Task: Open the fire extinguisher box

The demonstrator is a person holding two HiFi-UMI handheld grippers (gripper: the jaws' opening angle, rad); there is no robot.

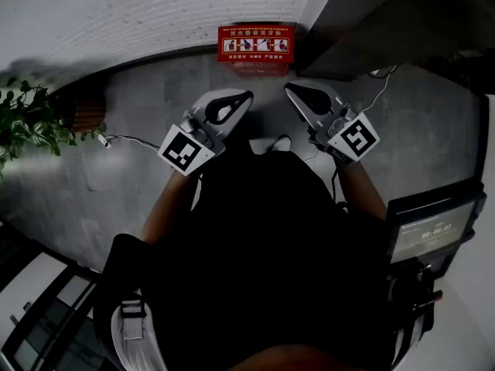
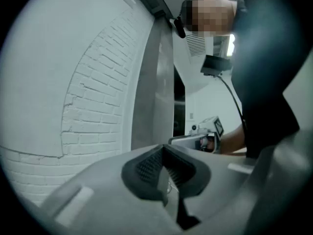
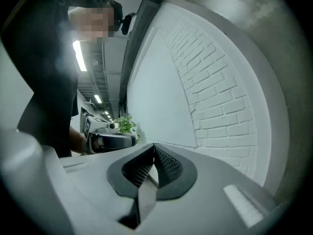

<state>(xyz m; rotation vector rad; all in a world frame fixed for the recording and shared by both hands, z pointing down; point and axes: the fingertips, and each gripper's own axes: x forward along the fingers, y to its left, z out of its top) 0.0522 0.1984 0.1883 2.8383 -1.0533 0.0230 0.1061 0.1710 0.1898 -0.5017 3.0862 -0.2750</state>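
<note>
The red fire extinguisher box (image 1: 255, 49) stands on the grey floor against the white brick wall, ahead of me in the head view; its lid looks down. My left gripper (image 1: 245, 97) and right gripper (image 1: 290, 90) are held side by side in front of my body, well short of the box and touching nothing. Both are shut and empty. In the left gripper view the pads (image 2: 146, 166) meet at the tip, with the right gripper (image 2: 203, 138) beyond. In the right gripper view the pads (image 3: 168, 164) also meet, with the left gripper (image 3: 110, 140) beyond. Neither gripper view shows the box.
A potted plant (image 1: 27, 122) in a brown pot (image 1: 83, 111) stands at the left by the wall. A thin cable (image 1: 128, 139) lies on the floor. A dark pillar (image 1: 371, 22) rises right of the box. A device with a screen (image 1: 433, 230) sits at my right.
</note>
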